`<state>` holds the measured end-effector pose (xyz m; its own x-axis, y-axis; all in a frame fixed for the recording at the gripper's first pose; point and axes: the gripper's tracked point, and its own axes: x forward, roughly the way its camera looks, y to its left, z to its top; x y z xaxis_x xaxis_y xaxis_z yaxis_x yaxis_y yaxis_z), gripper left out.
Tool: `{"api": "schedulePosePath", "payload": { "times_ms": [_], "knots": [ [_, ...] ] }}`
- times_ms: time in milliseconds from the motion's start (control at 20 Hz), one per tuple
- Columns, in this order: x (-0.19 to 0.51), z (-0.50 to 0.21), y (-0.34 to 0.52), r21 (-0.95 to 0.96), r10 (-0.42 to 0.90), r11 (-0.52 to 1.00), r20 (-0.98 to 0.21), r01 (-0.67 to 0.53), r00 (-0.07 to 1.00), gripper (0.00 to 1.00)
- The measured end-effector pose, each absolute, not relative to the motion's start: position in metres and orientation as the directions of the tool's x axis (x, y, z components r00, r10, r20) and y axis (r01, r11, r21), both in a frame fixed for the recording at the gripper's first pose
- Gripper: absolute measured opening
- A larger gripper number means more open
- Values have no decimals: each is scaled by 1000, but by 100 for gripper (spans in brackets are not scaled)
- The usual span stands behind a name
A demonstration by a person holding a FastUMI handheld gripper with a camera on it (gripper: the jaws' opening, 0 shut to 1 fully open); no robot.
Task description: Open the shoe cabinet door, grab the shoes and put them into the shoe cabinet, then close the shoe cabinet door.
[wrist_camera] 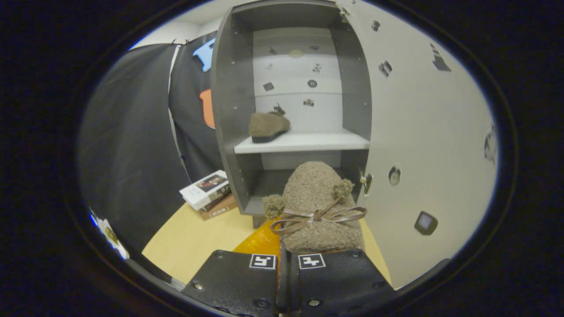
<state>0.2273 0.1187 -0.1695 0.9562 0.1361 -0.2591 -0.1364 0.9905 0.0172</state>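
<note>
The fuzzy brown shoe (321, 207) with its ribbon bow sits clamped in the nearly closed gripper (286, 264) just before the open shoe cabinet (229, 110) — its mate (268, 127) rests on the white shelf (308, 143) beyond, door (423, 145) swung right, books (209, 193) at left.

The shoe cabinet (229, 110) stands on the table (194, 242), straight ahead of the gripper (287, 264), with its door (423, 145) swung open to the right. One shoe (268, 125) sits on the left part of the shelf (308, 141) inside. A second shoe (319, 207) juts forward from between the closed-in fingers, in front of the lower compartment. A stack of books (209, 193) lies on the table just left of the cabinet's foot.
</note>
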Motion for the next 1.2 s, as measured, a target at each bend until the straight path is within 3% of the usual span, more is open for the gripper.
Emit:
{"api": "schedulePosePath", "payload": {
  "times_ms": [550, 1200],
  "knots": [
    [307, -19, 112, -29, 124, 992, -61, -126, 990, 6],
    [472, -11, 104, -47, 68, 996, -116, -74, 991, 6]
  ]
}}
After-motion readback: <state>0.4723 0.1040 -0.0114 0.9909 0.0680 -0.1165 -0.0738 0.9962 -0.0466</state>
